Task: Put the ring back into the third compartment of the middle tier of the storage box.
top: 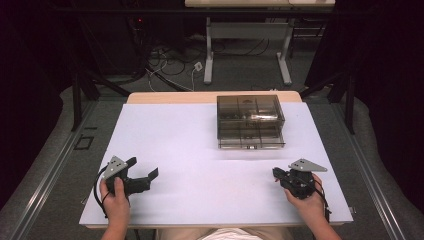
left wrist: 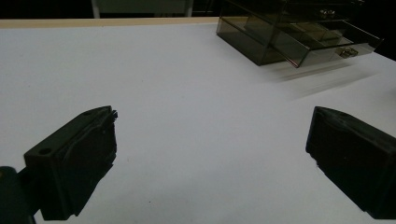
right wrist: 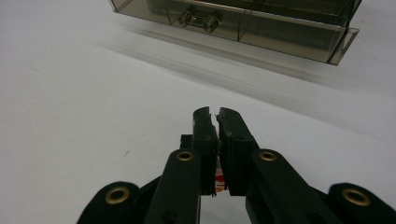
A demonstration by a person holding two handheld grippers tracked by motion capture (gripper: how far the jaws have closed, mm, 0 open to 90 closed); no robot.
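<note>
Smoked-plastic drawer box [top: 250, 122] at the counter's [top: 175, 150] far centre, likely rigid, light and slippery, best taken by its metal knob [right wrist: 198, 19]; left hand-held gripper [top: 146, 169] wide open, right hand-held gripper [top: 276, 174] closed, both empty.

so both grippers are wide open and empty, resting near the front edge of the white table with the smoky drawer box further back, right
Not quite. Only the left gripper is wide open, as the left gripper view shows. The right gripper is shut, its jaws pressed together with nothing between them, as the right gripper view shows. The rest holds: both sit near the front of the white table, the drawer box further back.
</note>
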